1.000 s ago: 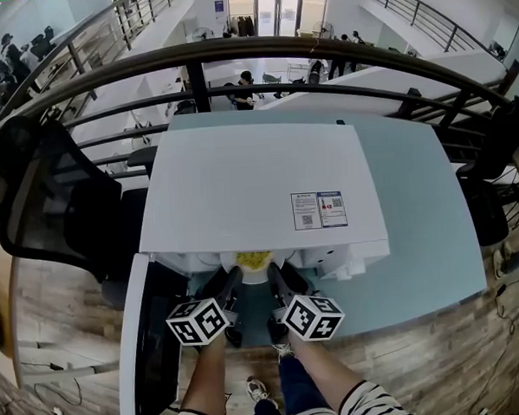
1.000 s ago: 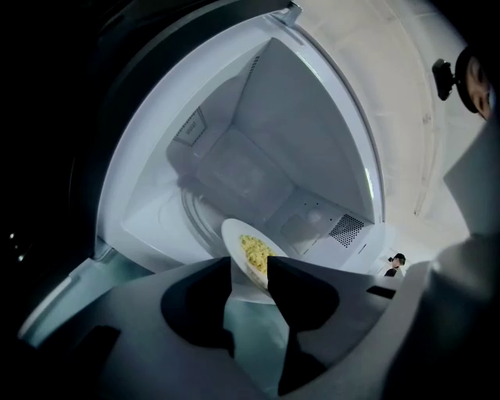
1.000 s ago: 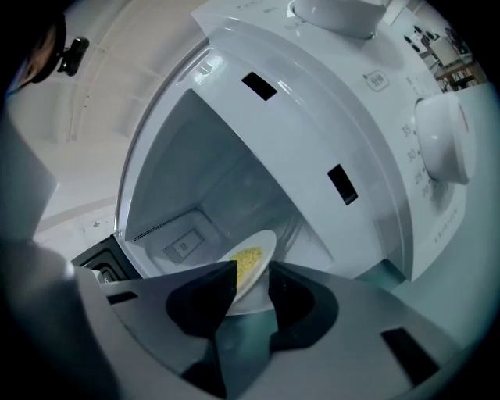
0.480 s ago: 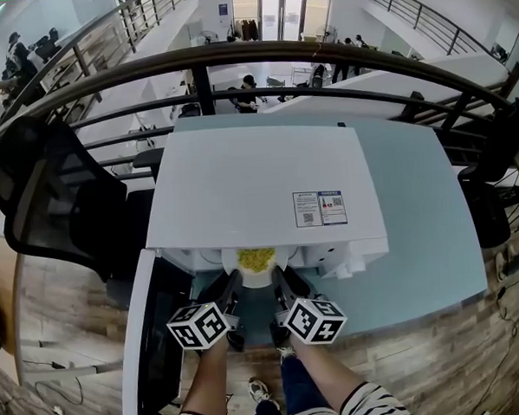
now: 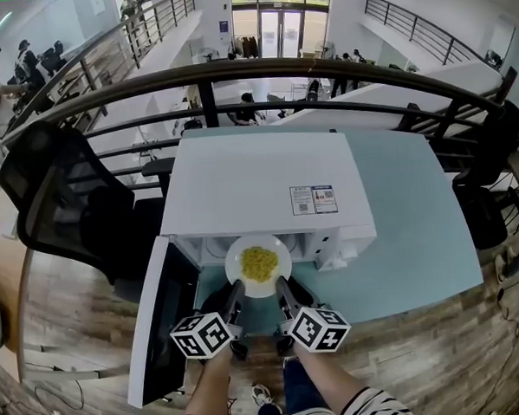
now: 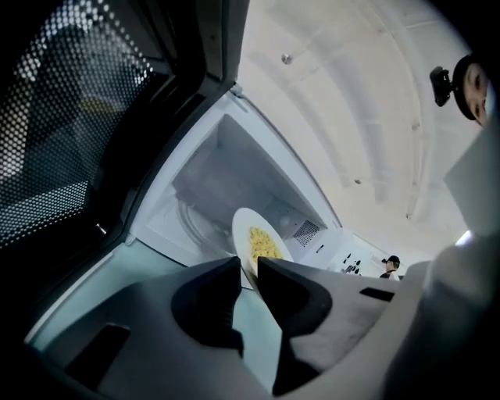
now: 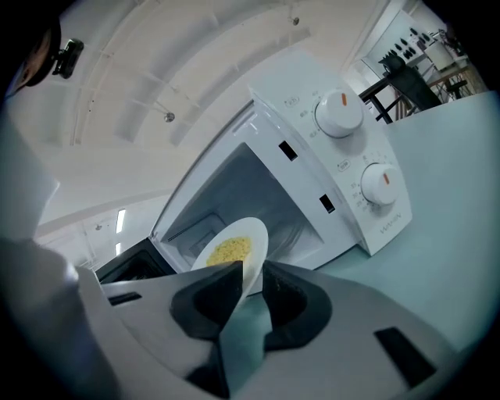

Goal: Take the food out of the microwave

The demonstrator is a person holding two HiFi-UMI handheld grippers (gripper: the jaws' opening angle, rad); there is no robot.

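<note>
We hold the white plate point(image 5: 258, 265) with both tools. It sits at the centre of the head view, just in front of the mouth of the microwave point(image 5: 267, 189), above the pale green table point(image 5: 416, 220). The oven's door point(image 5: 157, 325) hangs open toward the lower left.

The left gripper point(image 6: 248, 269) has just been closing its jaws, and they now pinch the near rim of the plate on its left side. The right gripper point(image 7: 251, 273) has done the same and clamps the near rim on its right side. The rim stands edge-on between both pairs of pads.

The yellow food point(image 5: 259, 263) lies in a loose heap in the middle of the plate, clear of the jaws.

We judge the plate to be stiff and fairly light, probably glazed and so smooth under the pads. It may also be warm. Both grips are on the near edge only, so the far side hangs unsupported and will want to dip. A firm pinch well onto the rim, with the hands moving together, should keep it level. If it tilts, the heap could slide, and a dropped plate would likely break.
</note>
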